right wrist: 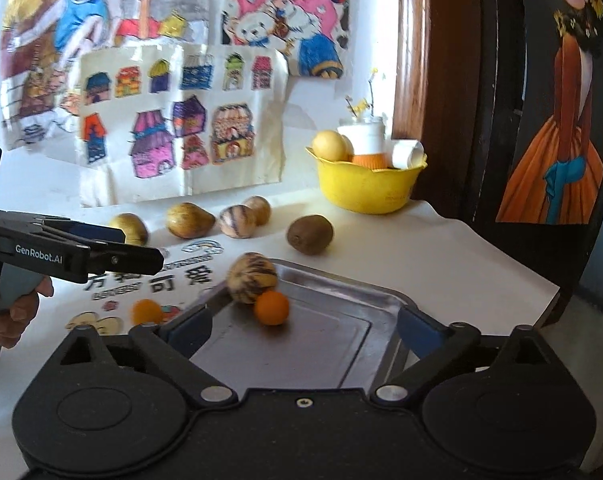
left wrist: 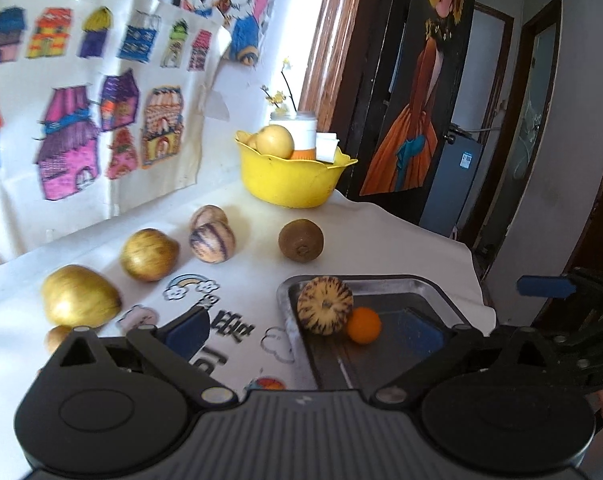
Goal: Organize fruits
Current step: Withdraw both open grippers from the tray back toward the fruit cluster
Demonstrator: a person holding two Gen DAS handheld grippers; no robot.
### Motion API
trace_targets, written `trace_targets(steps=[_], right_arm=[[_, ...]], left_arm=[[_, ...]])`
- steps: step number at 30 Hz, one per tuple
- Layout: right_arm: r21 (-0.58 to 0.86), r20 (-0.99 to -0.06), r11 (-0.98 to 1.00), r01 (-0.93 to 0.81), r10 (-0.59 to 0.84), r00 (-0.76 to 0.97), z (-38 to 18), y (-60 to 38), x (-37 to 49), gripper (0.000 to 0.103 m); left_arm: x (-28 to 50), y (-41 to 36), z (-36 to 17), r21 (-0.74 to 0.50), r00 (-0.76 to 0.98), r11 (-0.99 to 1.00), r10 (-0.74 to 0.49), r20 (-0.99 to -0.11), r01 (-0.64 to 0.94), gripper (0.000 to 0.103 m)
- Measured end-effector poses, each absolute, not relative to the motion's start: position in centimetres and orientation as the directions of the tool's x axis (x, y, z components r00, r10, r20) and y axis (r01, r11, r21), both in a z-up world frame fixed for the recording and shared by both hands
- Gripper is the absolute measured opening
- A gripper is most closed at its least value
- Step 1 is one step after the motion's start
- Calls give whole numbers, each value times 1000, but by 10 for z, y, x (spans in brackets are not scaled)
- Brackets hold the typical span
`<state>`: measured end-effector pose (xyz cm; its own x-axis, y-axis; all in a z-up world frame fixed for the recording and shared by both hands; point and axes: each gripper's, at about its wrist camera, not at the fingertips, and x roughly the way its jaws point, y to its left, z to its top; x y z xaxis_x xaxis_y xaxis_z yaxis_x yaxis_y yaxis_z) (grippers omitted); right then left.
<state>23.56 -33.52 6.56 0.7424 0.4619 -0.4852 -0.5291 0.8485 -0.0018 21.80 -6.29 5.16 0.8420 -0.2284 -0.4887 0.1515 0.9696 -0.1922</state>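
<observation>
Both my left gripper (left wrist: 307, 330) and right gripper (right wrist: 303, 322) are wide open, empty. Kiwi (left wrist: 301, 239) on the desk (left wrist: 381, 236) looks soft, so I'd pinch its middle gently.

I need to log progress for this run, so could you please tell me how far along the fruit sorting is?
Done: a striped melon and a small orange lie touching in the metal tray. In hand: nothing; the left gripper and right gripper are both open and empty. Left on the cloth: the kiwi, two striped melons, golden fruits and another small orange.
</observation>
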Motion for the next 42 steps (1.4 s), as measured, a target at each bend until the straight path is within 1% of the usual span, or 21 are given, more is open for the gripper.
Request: trace_targets(steps=[2,7,16,22,33,42], right_arm=[[-3,-485,843,-538,469,738,70,-332,222,102],[-11,-507,828,-561,479,717,75,-322,192,102],[9,-560,786,-619,517,648,70,-294,145,102],[16,-591,748,-664,543,597,60,-269,129,102],[17,-626,687,-727,574,528,40,-216,135,102],[-38,-650,644,-764,565,509,28,-180,153,102]], left_arm=[[204,-57,53,-187,845,971,-221,-486,147,103],[175,-41,53,-183,843,974,-207,-496,131,103],[133,-16,36,-186,808,978,-184,-559,93,103],[114,2,30,-168,800,984,-150,-581,63,103],[113,49,21,-140,789,990,-70,-611,-21,103],[134,67,15,-142,792,990,-68,-606,-23,103]])
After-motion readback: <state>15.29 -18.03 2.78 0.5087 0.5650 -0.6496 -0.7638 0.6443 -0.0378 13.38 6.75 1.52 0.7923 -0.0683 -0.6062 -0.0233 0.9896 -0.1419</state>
